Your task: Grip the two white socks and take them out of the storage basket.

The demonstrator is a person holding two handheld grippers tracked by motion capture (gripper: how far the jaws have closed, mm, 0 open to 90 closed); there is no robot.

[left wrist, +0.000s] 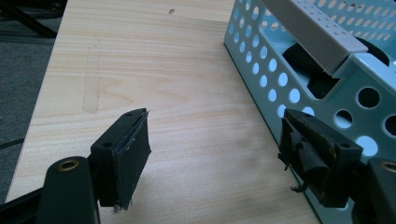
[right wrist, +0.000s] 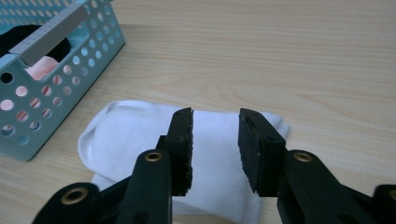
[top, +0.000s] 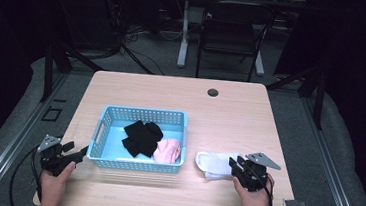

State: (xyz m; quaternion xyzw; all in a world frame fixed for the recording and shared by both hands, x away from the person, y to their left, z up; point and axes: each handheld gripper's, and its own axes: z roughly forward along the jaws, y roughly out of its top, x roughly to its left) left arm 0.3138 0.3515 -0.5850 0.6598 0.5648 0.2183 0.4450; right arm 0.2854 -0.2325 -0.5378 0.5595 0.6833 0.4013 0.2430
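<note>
A light wooden table (top: 181,95) is seen from the high view, with a small dark round grommet (top: 213,92) set toward its far edge at about twelve o'clock. Slightly toward nine o'clock of the table's middle, a pale blue perforated basket (top: 145,114) is placed, with a grey handle bar on each short end. Inside it, black socks (top: 141,137) are piled across the middle, and a pink sock (top: 168,150) is tucked against them at about five o'clock of the basket's interior. On the bare tabletop at three o'clock of the basket, just beside it but apart, a folded white sock (top: 213,163) is laid. The right gripper (top: 239,166) is held by a hand (top: 254,197) at the near edge, at about five o'clock of the table. In the right gripper view, its jaws are seen parted above the white sock (right wrist: 140,135), one to each side of the fold, with nothing clamped between them; whether the pads rest on the cloth cannot be told. The left gripper (top: 79,154) is held by the other hand (top: 54,186) at about seven o'clock of the table, pointed at the basket's near left corner. In the left gripper view it (left wrist: 215,158) is seen released, jaws wide apart and empty above bare wood, one jaw close beside the basket wall (left wrist: 280,88).
</note>
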